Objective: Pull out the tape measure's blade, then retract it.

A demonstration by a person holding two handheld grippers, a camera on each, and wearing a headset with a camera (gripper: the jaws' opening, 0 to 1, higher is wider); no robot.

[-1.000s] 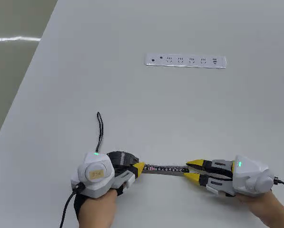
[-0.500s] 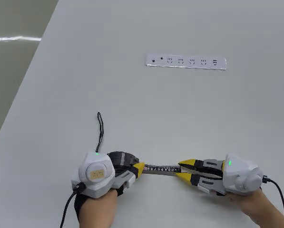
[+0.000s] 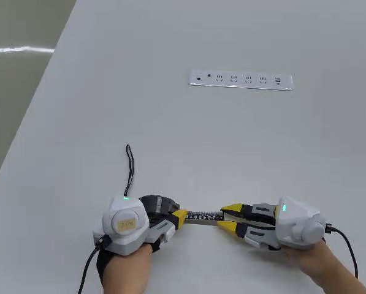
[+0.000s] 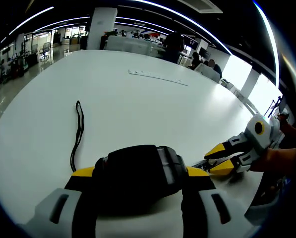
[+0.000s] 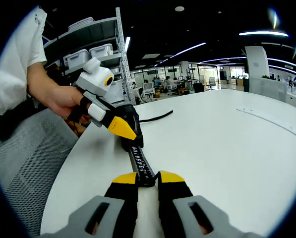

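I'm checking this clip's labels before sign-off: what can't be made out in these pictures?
- Blade tip: right gripper view, pinched inside the right claw.
- Blade numerals: head view, too small to read.
- Tape measure case underside: left gripper view, hidden behind the left claw.
- Power strip markings: head view, too small.

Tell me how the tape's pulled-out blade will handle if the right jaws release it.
The short dark numbered blade spans straight between the black tape measure case and the right gripper, so it is probably stiff at this length. It looks thin and light. Released, it would likely snap back into the case.
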